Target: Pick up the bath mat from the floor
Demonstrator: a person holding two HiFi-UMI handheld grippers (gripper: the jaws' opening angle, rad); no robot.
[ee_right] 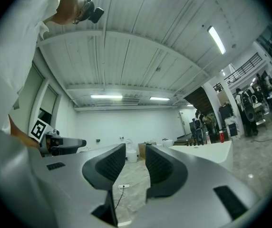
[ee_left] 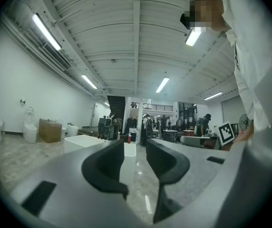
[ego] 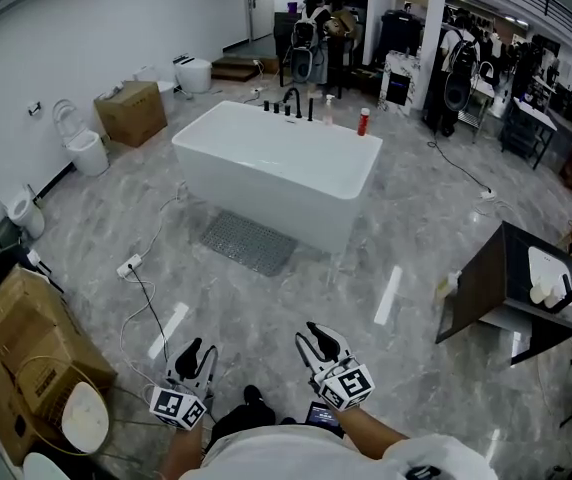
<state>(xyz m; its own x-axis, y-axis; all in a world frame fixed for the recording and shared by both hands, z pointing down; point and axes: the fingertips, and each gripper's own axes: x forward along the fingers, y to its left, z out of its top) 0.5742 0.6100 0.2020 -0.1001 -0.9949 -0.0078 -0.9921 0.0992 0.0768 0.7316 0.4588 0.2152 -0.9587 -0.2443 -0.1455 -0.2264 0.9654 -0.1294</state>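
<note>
Gaping empty, left gripper (ego: pixel 198 352) and right gripper (ego: pixel 311 336) sit well apart from bath mat (ego: pixel 248 242); the corded power strip (ego: pixel 129 265) may trip the approach.

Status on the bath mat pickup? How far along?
Done: nothing yet. The bath mat lies flat on the floor beside the bathtub. In hand: nothing; left gripper and right gripper are open, empty, well short of it. Left: approach, grasp, lift.
</note>
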